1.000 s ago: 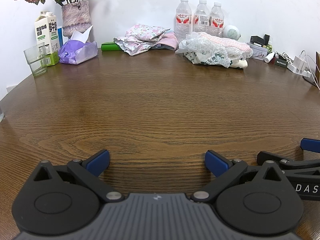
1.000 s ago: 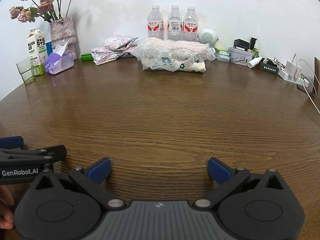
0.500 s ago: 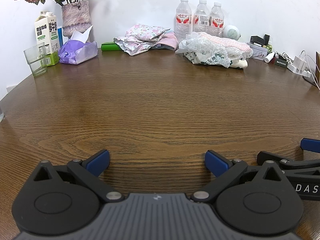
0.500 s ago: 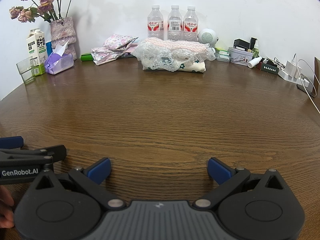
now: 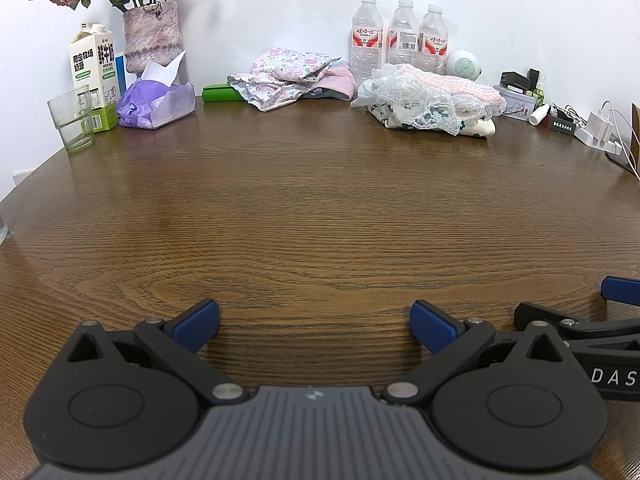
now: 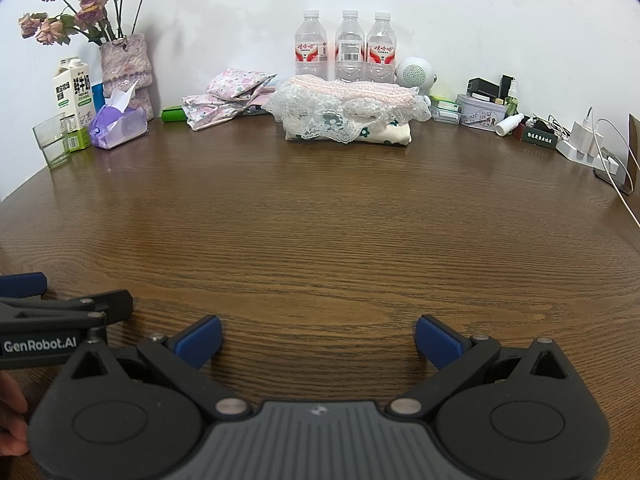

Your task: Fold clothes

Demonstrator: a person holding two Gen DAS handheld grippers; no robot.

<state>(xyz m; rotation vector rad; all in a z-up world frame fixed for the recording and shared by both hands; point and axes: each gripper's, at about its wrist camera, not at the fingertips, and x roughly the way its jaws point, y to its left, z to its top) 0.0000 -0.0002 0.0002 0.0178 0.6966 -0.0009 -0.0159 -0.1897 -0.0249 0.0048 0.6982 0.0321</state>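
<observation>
A loose heap of floral and pink clothes (image 5: pixel 288 78) (image 6: pixel 228 98) lies at the back of the brown wooden table (image 5: pixel 320 208) (image 6: pixel 320 220). Right of it sits a folded stack with white lace and a pink knit on top (image 5: pixel 434 104) (image 6: pixel 346 114). My left gripper (image 5: pixel 314 326) stands open near the table's front edge, nothing between its blue fingertips. My right gripper (image 6: pixel 318 340) is open too, just beside it and empty. Both are far from the clothes. Each gripper's side shows at the edge of the other's view.
Along the back wall stand a milk carton (image 5: pixel 93 80), a glass (image 5: pixel 72 118), a purple tissue pack (image 5: pixel 158 102), a vase of dried roses (image 5: pixel 150 36), three water bottles (image 5: pixel 400 34), a white speaker (image 6: pixel 414 74), a tin (image 6: pixel 482 112) and a charger with cables (image 6: pixel 588 144). A hand shows at bottom left (image 6: pixel 10 412).
</observation>
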